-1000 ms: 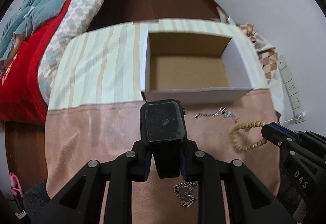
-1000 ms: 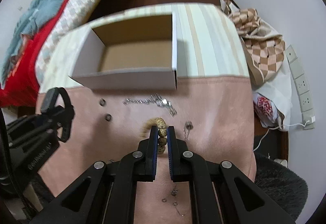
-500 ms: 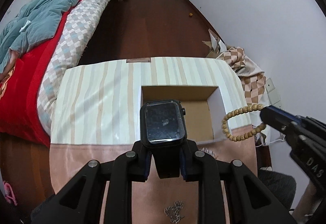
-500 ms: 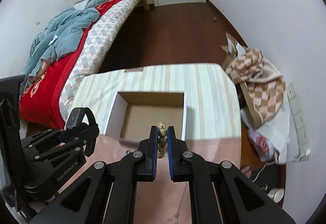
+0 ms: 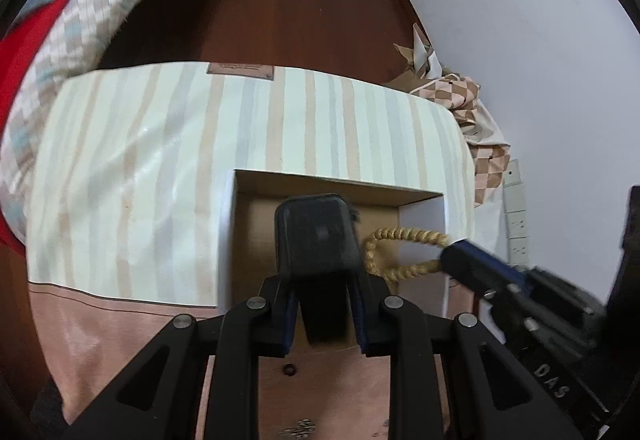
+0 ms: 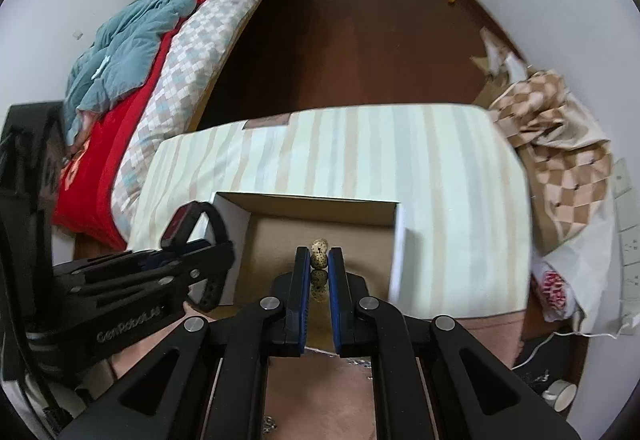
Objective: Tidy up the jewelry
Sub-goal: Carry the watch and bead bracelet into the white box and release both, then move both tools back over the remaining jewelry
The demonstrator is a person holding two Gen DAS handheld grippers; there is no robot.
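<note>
Grippers over 1 box [image 5: 228, 240]: left gripper [image 5: 322, 304] clamps 1 watch [image 5: 316, 236], right gripper [image 6: 319, 272] pinches 1 bead bracelet [image 6: 320, 254].

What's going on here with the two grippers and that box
A person is sorting jewelry with a handheld gripper in each hand. The left gripper is shut on a black smartwatch, and the right gripper is shut on a wooden bead bracelet. Both pieces are held over the open cardboard box on the striped cloth, not yet released. The box floor that shows looks bare.
</note>
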